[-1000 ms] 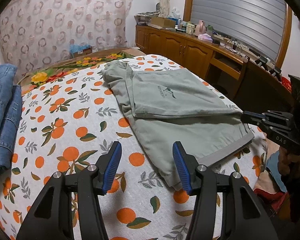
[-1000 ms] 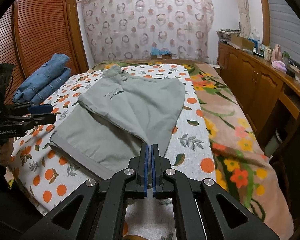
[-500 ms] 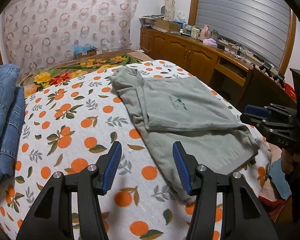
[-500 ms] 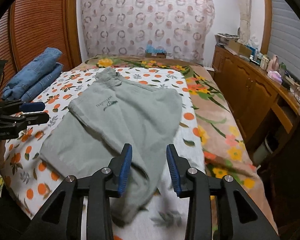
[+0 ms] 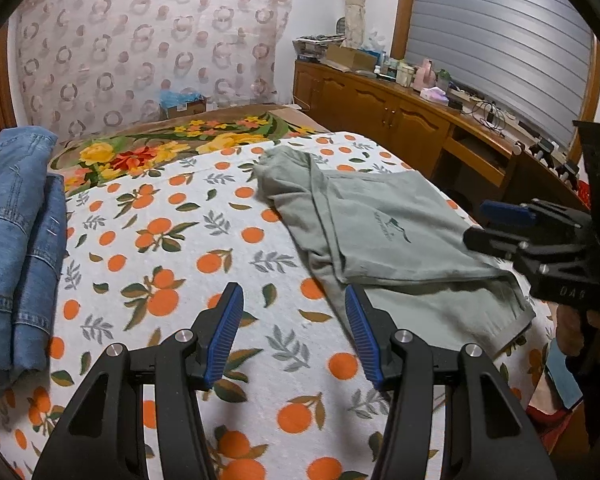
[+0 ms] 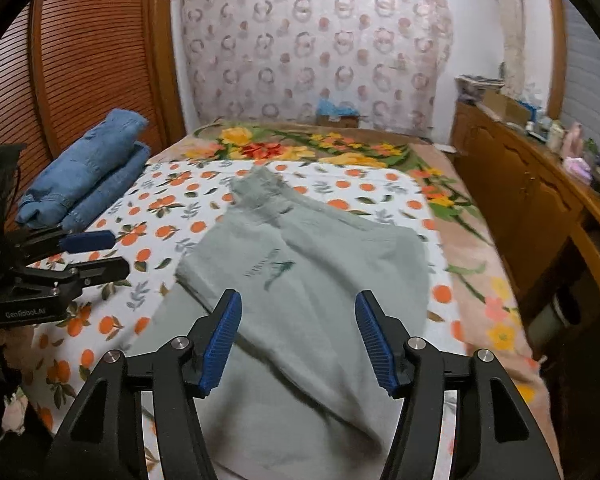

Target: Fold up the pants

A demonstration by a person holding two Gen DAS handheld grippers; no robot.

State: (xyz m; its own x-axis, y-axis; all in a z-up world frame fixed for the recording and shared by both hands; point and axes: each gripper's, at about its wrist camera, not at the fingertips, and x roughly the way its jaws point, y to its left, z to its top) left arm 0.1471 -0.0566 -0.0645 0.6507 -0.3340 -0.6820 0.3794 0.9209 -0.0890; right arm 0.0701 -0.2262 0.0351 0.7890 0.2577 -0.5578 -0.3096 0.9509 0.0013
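Both grippers hang spread and empty over the bed, the left gripper [image 5: 294, 338] above the orange-print sheet [image 5: 172, 280] beside the folded grey-green pants [image 6: 312, 280], the right gripper [image 6: 299, 340] directly above them, folded jeans [image 6: 84, 172] well apart.

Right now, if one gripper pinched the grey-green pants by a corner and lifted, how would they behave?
The pants would probably drape limply: the fabric lies wrinkled and folded over itself on the orange-print sheet. The unpinched layers would likely slide apart. Both the left gripper and right gripper stand open, holding nothing.
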